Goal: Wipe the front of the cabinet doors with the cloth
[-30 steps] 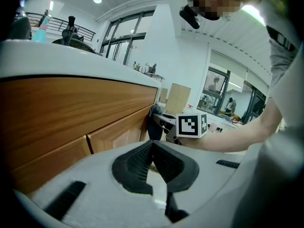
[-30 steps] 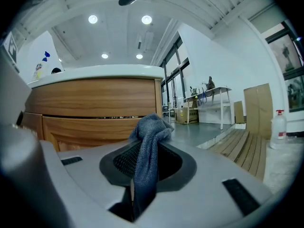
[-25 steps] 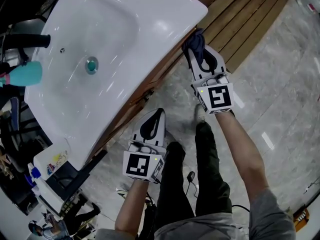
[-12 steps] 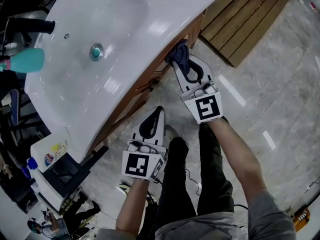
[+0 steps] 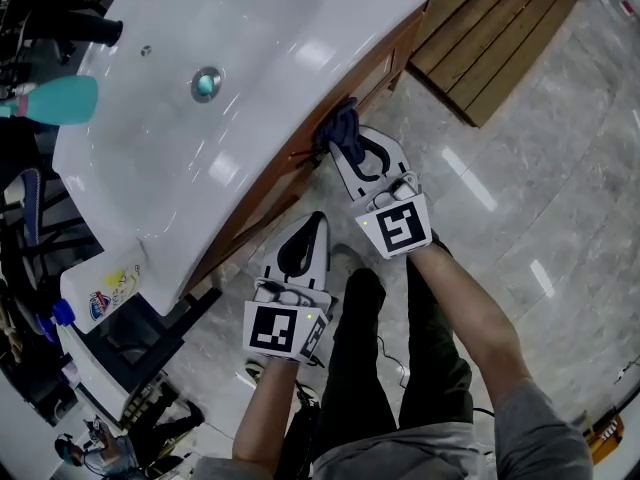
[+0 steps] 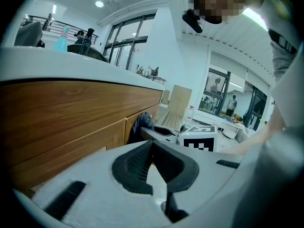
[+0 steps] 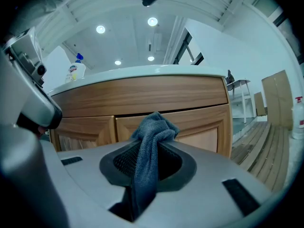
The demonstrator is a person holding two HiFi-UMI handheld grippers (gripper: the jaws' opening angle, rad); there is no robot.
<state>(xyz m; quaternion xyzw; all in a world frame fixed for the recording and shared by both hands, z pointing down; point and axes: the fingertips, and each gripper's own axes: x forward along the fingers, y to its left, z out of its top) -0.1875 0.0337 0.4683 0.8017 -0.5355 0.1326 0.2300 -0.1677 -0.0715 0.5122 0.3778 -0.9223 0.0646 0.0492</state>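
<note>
The right gripper [image 5: 352, 150] has its fingers pressed together on the cloth [image 5: 340, 126], and a small dark bunch of it stands out past the tips. In the head view the bunch is at the cabinet doors [image 7: 199, 122], just under the rim of the sink [image 5: 250, 78]. No view shows for sure whether it touches the wood. The left gripper [image 5: 312, 233] hangs lower, near the person's legs. Its fingers are together with nothing between them.

The bunch is narrow, so only a thin part of the door would be wiped in each pass. If the person pushes hard, the hard tips may reach the wood and scratch it. The raised frame edges of the doors could also catch the cloth and pull it out of the grip.

Above, the sink rim hangs over the doors, so an upward stroke may knock against it. To the right the wooden floor slats [image 5: 500, 28] begin beside the cabinet's end. The shiny floor [image 5: 560, 208] behind gives good room to draw back.
</note>
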